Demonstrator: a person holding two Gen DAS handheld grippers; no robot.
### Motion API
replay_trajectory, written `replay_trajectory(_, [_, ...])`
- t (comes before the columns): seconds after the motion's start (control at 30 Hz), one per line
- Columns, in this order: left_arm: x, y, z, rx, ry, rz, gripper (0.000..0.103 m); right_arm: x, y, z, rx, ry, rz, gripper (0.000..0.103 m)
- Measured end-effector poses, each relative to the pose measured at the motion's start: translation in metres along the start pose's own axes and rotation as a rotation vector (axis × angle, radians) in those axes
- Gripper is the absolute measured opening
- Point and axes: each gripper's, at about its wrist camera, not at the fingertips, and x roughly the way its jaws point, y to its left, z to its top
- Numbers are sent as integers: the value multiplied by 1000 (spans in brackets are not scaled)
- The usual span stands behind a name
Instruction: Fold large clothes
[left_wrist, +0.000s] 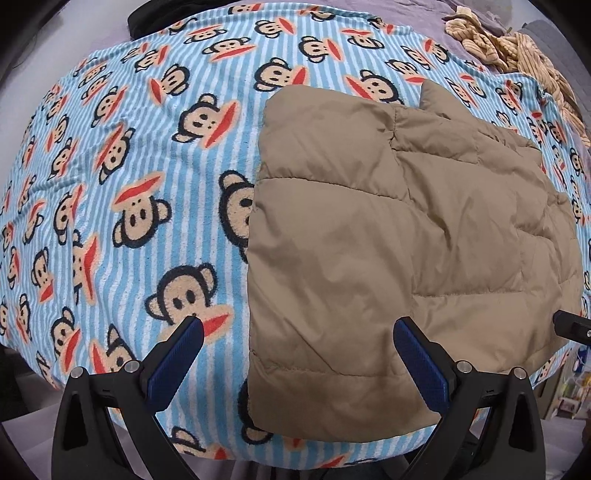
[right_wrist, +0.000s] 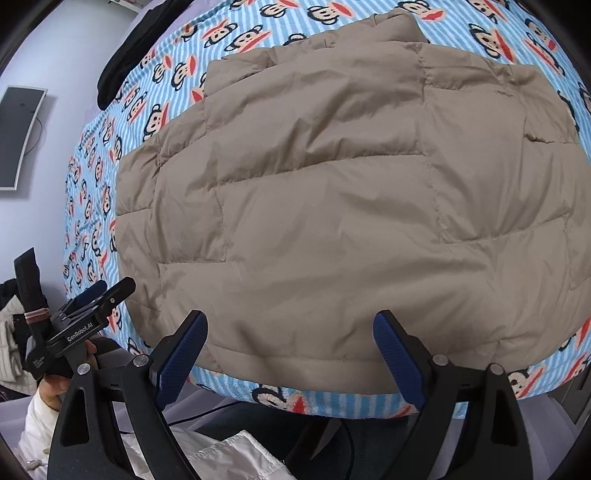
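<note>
Both wrist cams look down close; both share tan jacket (left_wrist: 388, 229) (left cam further left).

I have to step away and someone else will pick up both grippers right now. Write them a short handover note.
Left gripper: open, holding nothing, above the jacket's left edge.
Right gripper: open, empty, over the jacket's near hem.
Tan quilted jacket: lies flat on the monkey-print blanket, folded into a compact, roughly rectangular bundle; no sleeves show.
A striped yellow garment lies bunched at the blanket's far corner, a black garment at the other far edge.
Done: the jacket looks folded and released.
Left: perhaps one more fold or tidying, then probably the other clothes.
</note>
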Motion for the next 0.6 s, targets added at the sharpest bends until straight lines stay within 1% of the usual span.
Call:
replay_trajectory(0.07, [2,7,3,-5,2,-35,103,2,3,3,7,3,-7,93])
replay_trajectory(0.13, [4,19,8,-23,4,-86,103,5,6,4,15,8,-8,93])
replay_trajectory(0.2, [7,35,12,-50,11,-153,103,8,9,3,23,10,-5,93])
replay_trajectory(0.27, [14,48,15,-62,35,-223,103,11,11,1,29,13,-6,93])
replay_trajectory(0.3, [19,54,17,-57,55,-257,103,12,12,0,32,16,-9,93])
replay_trajectory(0.43, [42,64,19,-6,106,-343,103,17,11,-7,50,25,-24,93])
replay_trajectory(0.5, [56,66,24,-12,137,-440,103,18,10,-8,56,28,-32,93])
replay_trajectory(0.6, [74,60,33,-27,166,-559,103,21,9,-8,65,28,-43,93])
